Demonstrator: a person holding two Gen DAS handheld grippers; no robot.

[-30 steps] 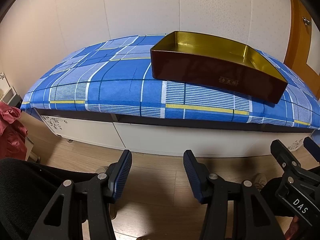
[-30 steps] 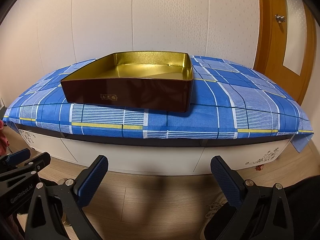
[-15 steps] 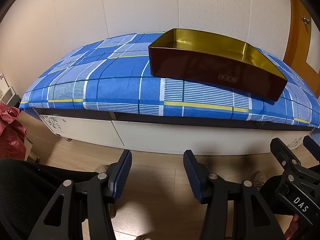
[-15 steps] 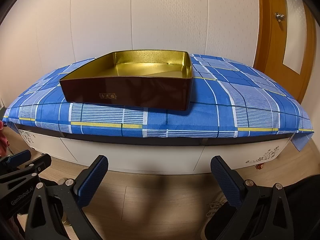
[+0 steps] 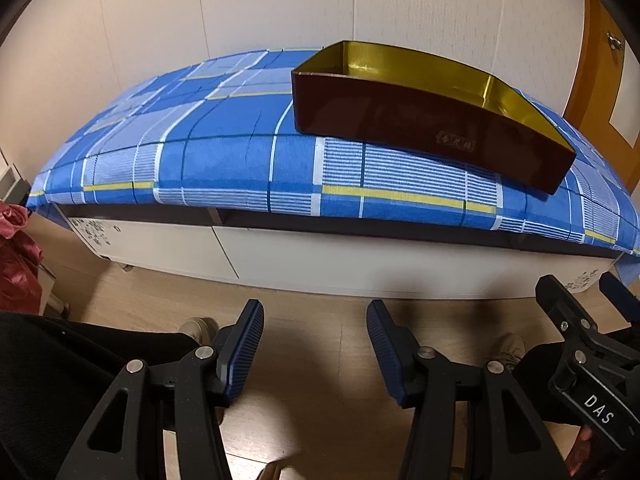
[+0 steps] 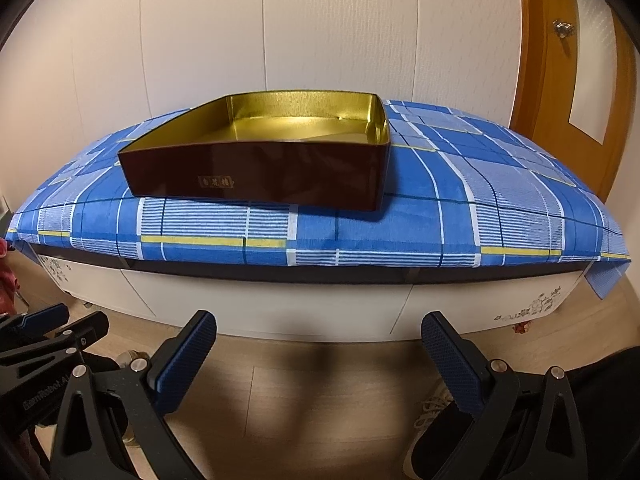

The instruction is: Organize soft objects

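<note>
On the bench (image 6: pixel 360 236), at 12 o'clock, the box (image 6: pixel 256 168) is empty; left gripper (image 5: pixel 315 350) and right gripper (image 6: pixel 318 354) jaws wide open, holding nothing, so sorting seems not begun

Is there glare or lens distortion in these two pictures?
Right wrist view: bright glare on the gold floor of the box, and the blue checked cloth bows upward from fisheye. Left wrist view: the same bowing, and dark vignette fills the corners.
</note>
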